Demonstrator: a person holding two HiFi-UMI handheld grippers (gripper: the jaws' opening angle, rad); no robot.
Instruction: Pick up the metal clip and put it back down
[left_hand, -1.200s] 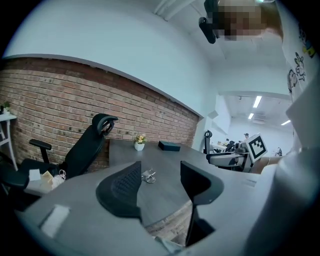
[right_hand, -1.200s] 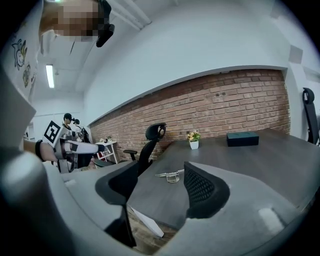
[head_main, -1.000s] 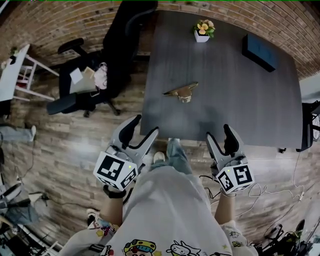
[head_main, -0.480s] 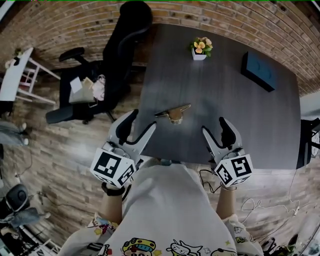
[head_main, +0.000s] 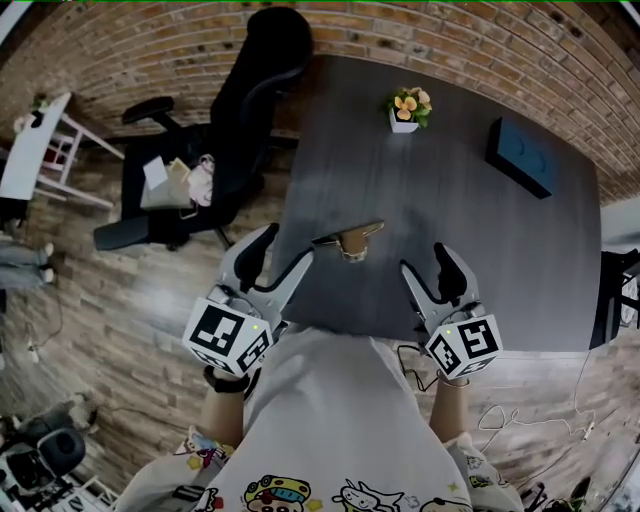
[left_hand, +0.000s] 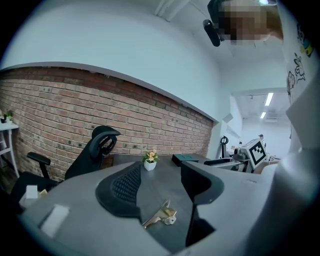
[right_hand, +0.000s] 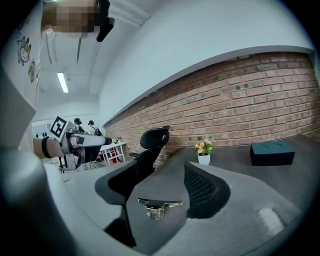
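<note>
Gaping empty, the left gripper and right gripper hover. The metal clip lies at their twelve o'clock.

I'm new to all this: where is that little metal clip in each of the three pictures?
Head view: the metal clip lies mid-frame, on the near part of the dark table.
Left gripper view: low centre, on the tabletop.
Right gripper view: low centre, on the tabletop.
Shared landmark: the potted flowers, beyond the clip in every view.
</note>
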